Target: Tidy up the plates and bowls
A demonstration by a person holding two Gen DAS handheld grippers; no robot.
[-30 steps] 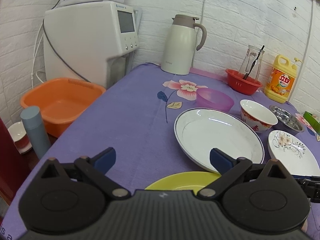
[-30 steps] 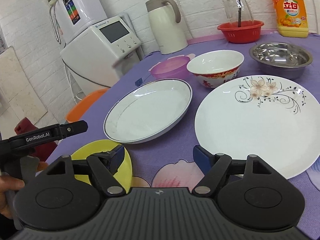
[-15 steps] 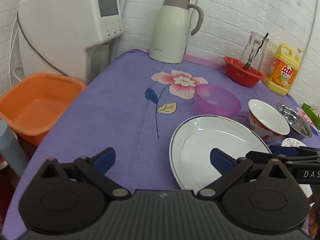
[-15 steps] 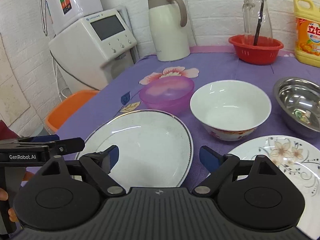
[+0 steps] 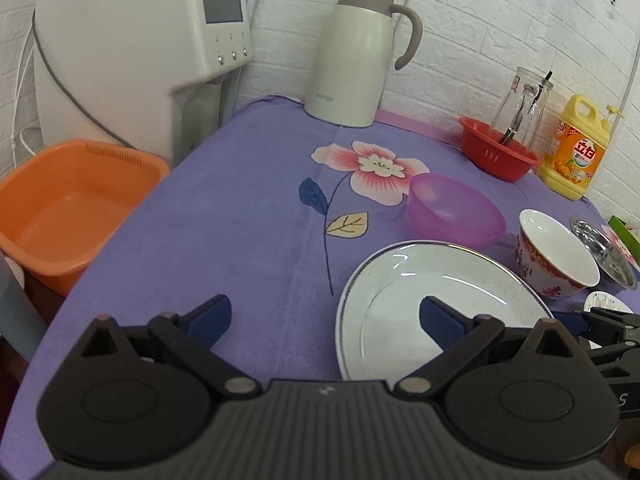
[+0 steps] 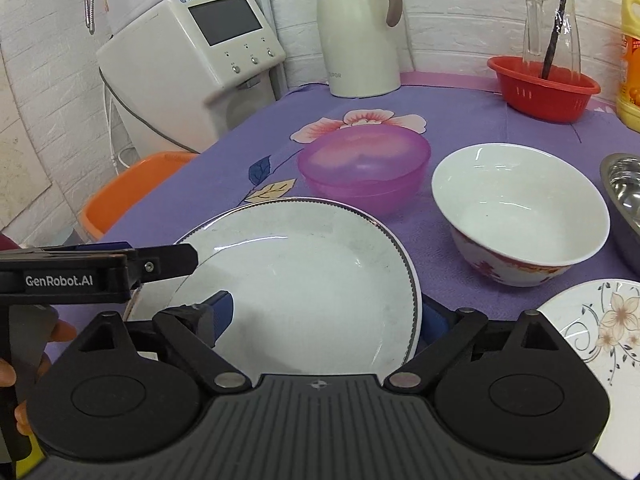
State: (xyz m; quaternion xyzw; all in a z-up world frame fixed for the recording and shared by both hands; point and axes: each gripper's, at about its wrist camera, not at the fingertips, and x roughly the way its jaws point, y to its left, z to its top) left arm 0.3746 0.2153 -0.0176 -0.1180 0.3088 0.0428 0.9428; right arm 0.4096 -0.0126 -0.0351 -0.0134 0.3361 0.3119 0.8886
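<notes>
A large white plate with a dark rim lies on the purple cloth. My left gripper is open, its right finger over the plate's left part. My right gripper is open with its jaws on either side of the plate's near right rim. A purple plastic bowl, a white bowl with red pattern, a steel bowl and a floral white plate stand beyond and to the right.
A white thermos jug, a red basket with a glass carafe and a yellow detergent bottle stand at the back by the brick wall. A water dispenser and an orange basin are off the table's left edge.
Both grippers have moved forward over the table toward the large white plate. The yellow plate has dropped out of view. The right gripper now straddles the plate's rim.
</notes>
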